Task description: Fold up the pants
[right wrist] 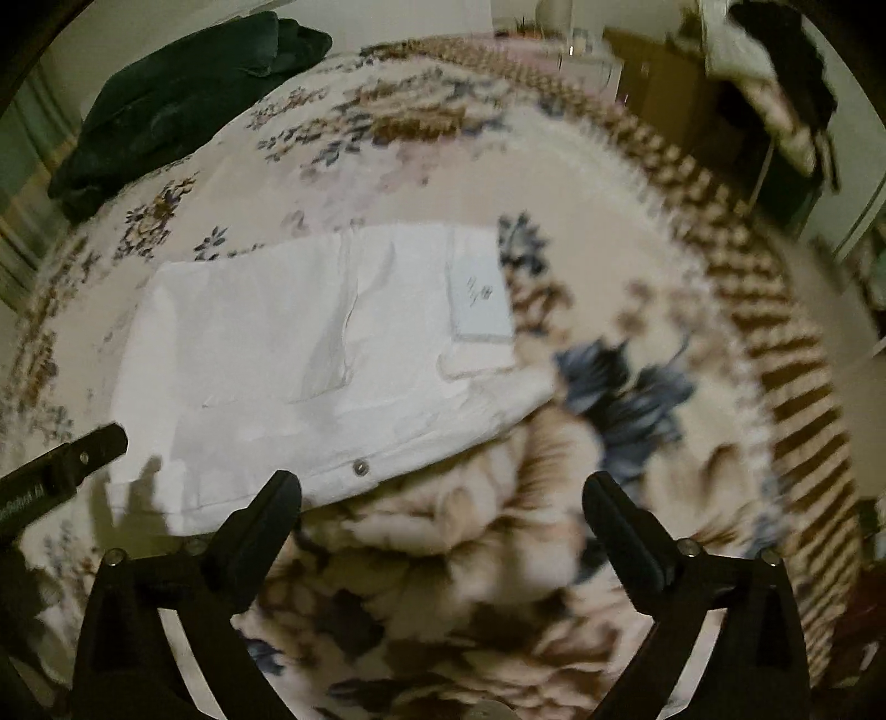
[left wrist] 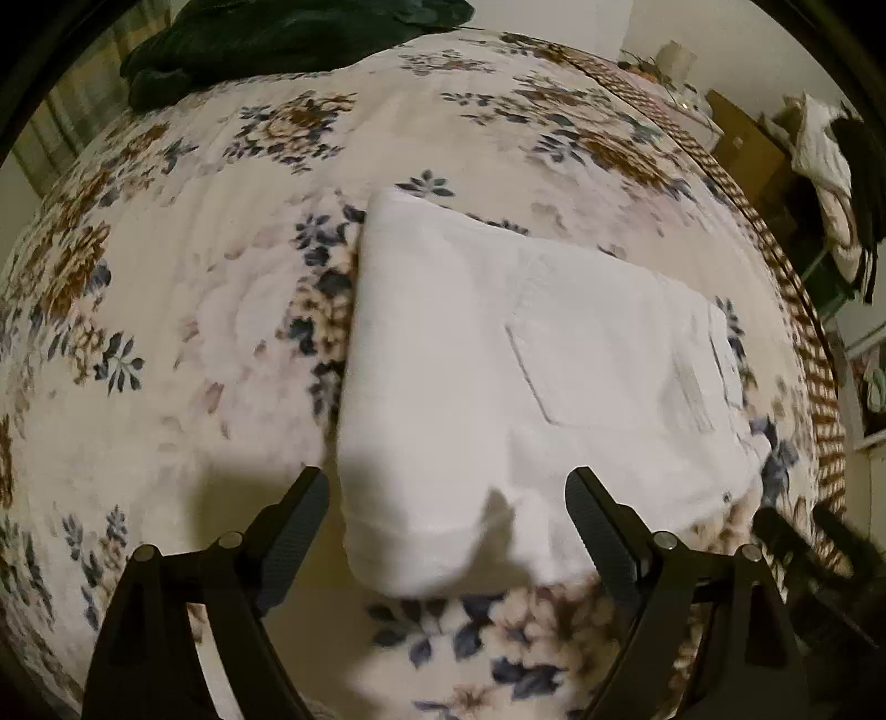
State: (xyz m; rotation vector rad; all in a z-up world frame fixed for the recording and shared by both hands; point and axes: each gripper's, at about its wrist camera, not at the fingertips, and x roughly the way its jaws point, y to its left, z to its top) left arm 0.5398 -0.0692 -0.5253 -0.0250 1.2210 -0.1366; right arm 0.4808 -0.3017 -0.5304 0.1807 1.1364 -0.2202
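White pants [left wrist: 498, 376] lie folded into a flat rectangle on a floral blanket [left wrist: 183, 310], back pocket up. My left gripper [left wrist: 447, 490] is open and empty, its jaws held just above the near edge of the fold. In the right wrist view the pants [right wrist: 310, 354] lie left of centre, waistband label and button showing. My right gripper [right wrist: 442, 495] is open and empty, above the blanket just right of the pants' near edge. The left gripper's finger [right wrist: 83, 451] shows at the left edge of that view.
A dark green garment [left wrist: 266, 39] lies heaped at the far end of the bed. The blanket's brown patterned border [left wrist: 797, 310] marks the bed's right edge. Beyond it stand brown furniture [left wrist: 742, 144] and hanging clothes [left wrist: 830, 166].
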